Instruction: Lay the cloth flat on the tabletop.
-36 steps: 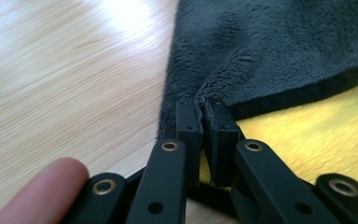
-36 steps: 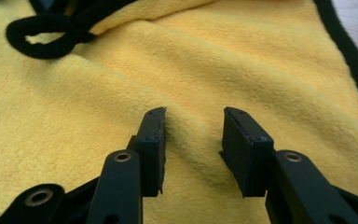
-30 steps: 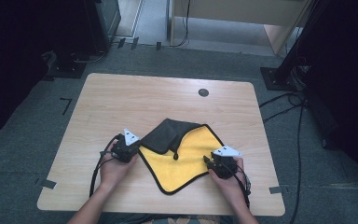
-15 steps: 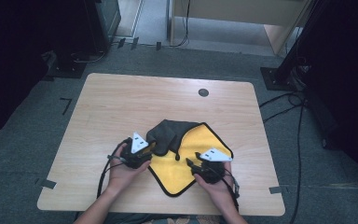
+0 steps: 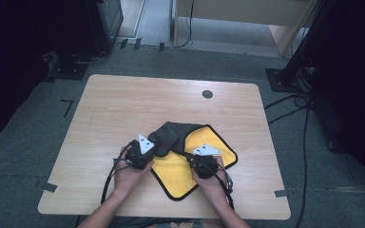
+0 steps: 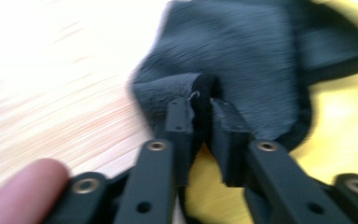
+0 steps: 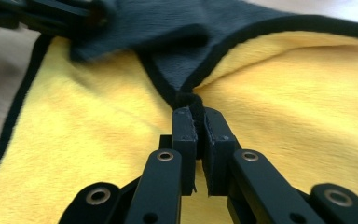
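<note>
Bare counter (image 5: 123,109) round cloth (image 5: 204,142); both hands low, L tongs (image 6: 200,105) & R tongs (image 7: 196,114) just closed, pinching cloth's folded dark edge.

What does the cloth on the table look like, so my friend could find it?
Look at the near half of the wooden table, just ahead of the person's two hands. The cloth lies there, bright yellow with a black border, one dark grey part folded over. Nothing else there is yellow.

The cloth (image 5: 197,161) is bright yellow on one face, dark grey on the other, with black edging. The counter (image 5: 123,109) is pale wood-grain. Both claws look black, though blurred.
</note>
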The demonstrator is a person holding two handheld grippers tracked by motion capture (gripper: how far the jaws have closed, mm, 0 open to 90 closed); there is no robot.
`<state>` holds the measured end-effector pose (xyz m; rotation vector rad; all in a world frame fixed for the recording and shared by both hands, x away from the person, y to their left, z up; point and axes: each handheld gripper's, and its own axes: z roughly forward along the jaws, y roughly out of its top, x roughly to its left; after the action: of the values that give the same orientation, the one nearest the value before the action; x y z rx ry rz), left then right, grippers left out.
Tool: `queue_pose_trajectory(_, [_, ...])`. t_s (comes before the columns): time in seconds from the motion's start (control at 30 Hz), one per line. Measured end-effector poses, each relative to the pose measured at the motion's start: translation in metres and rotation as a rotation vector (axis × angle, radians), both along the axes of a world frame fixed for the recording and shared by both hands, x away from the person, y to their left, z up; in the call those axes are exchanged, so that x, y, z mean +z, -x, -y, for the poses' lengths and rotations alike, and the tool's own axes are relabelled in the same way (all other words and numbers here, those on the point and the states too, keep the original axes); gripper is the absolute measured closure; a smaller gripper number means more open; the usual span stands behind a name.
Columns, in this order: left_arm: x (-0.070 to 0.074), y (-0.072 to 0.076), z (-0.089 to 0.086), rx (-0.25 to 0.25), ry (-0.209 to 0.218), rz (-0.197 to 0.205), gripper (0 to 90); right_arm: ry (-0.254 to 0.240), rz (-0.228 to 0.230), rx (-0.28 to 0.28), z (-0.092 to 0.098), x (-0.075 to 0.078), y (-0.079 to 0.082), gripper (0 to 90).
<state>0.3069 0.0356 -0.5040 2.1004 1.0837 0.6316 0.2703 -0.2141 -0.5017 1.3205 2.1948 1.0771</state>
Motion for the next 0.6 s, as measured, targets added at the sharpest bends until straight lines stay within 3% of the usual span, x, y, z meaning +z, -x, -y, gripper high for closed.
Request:
queue_pose_trajectory(0.07, [0.002, -0.001, -0.015, 0.03, 0.008, -0.011, 79.4, -0.003, -0.001, -0.014, 0.005, 0.0, 0.0, 85.3])
queue_pose_trajectory(0.13, [0.007, 0.001, -0.026, 0.038, 0.046, -0.011, 70.5, -0.006, -0.001, -0.012, 0.007, 0.0, 0.0, 85.0])
queue_pose_trajectory(0.2, [0.012, 0.004, -0.034, 0.012, 0.105, -0.005, 61.9, -0.008, 0.002, -0.013, 0.007, -0.001, 0.0, 84.8])
queue_pose_trajectory(0.27, [0.018, 0.009, -0.036, -0.013, 0.137, 0.026, 58.1, -0.005, 0.015, -0.011, 0.006, 0.0, 0.0, 84.7])
queue_pose_trajectory(0.4, [0.026, 0.017, -0.03, -0.033, 0.176, 0.068, 57.0, -0.008, 0.02, -0.013, 0.006, 0.001, 0.0, 84.3])
queue_pose_trajectory(0.47, [0.028, 0.022, -0.022, -0.095, 0.19, 0.077, 59.6, -0.01, 0.023, -0.013, 0.008, 0.001, 0.0, 84.2])
queue_pose_trajectory(0.6, [0.019, 0.026, 0.008, -0.188, 0.138, 0.048, 61.5, -0.023, 0.017, -0.012, 0.007, 0.0, 0.0, 83.8])
